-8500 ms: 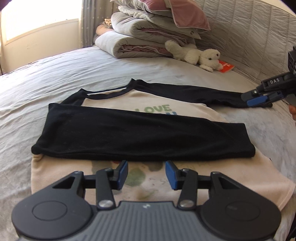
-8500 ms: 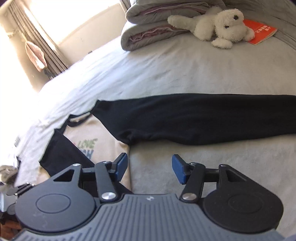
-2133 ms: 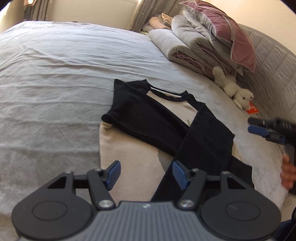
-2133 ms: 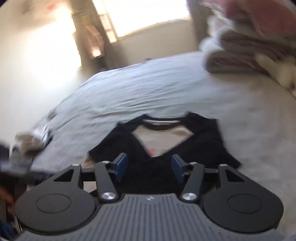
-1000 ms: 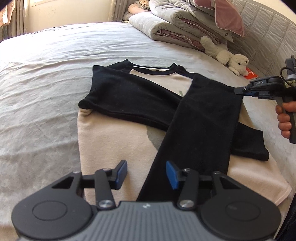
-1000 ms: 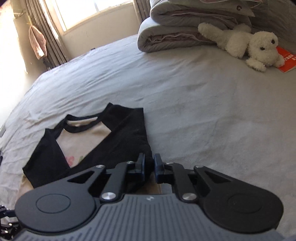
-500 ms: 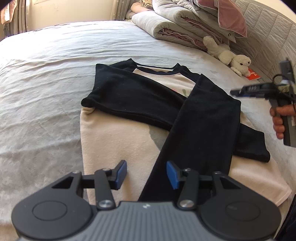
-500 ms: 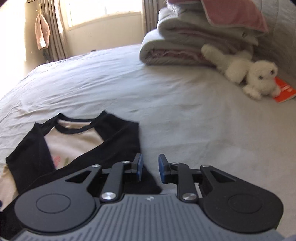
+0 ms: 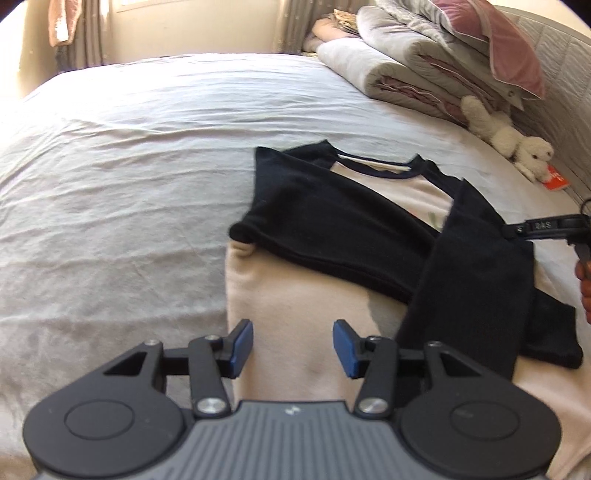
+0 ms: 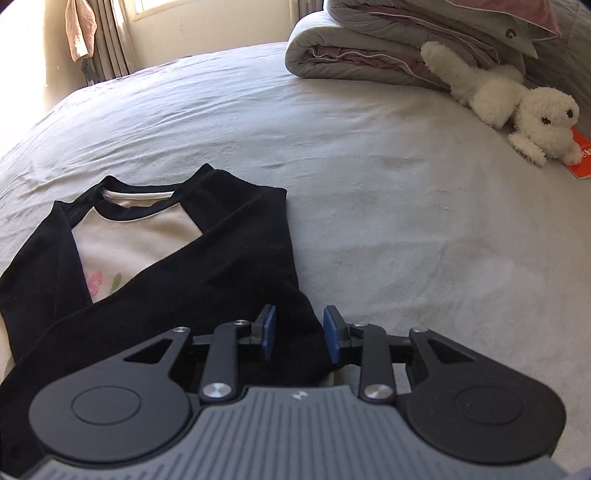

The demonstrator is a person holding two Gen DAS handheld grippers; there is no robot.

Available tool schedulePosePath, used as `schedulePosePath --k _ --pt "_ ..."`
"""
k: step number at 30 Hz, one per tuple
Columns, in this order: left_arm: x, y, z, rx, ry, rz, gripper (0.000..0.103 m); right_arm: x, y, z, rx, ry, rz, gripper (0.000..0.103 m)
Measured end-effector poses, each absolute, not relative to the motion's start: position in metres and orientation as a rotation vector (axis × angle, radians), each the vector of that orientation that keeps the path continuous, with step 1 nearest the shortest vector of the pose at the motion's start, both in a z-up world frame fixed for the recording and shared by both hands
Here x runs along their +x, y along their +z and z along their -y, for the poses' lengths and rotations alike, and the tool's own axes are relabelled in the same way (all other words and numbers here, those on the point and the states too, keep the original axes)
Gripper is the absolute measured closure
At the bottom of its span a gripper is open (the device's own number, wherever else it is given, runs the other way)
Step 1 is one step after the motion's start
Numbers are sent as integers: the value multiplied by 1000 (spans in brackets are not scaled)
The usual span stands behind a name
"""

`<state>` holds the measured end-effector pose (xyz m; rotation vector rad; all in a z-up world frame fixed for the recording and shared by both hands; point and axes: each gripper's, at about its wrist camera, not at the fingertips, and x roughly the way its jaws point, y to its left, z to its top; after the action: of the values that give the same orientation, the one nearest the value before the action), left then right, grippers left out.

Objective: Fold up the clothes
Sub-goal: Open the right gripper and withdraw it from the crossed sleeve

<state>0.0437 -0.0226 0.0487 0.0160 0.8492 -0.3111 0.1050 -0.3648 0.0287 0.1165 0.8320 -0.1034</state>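
Observation:
A cream shirt (image 9: 295,295) with black sleeves lies flat on the grey bed, both sleeves folded across its front. One black sleeve (image 9: 332,225) crosses from the left shoulder, the other (image 9: 476,280) runs down from the right shoulder. My left gripper (image 9: 293,348) hovers open over the cream lower body, nothing between its pads. My right gripper (image 10: 298,338) is over the right edge of the shirt (image 10: 229,273); its jaws are opening, with the black sleeve fabric lying loose below them. The right gripper also shows at the right edge of the left wrist view (image 9: 517,229).
Folded grey and pink quilts (image 10: 388,44) are stacked at the head of the bed, with a white plush toy (image 10: 517,96) and an orange booklet (image 10: 580,155) beside them. Curtains and a hanging cloth (image 10: 79,29) stand by the window. Bare sheet (image 9: 110,184) spreads left of the shirt.
The right gripper's jaws went from shut on the black sleeve to parted, leaving the sleeve lying on the shirt. Both views shifted slightly; the shirt has not moved.

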Motion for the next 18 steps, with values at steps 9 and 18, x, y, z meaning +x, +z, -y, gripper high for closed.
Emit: schedulePosePath --k 9,18 --pt "76 55 25 59 -220 -780 49 111 31 358 115 -97 -814 66" --pt "112 48 29 81 -164 -756 48 123 26 359 117 -84 -796 66"
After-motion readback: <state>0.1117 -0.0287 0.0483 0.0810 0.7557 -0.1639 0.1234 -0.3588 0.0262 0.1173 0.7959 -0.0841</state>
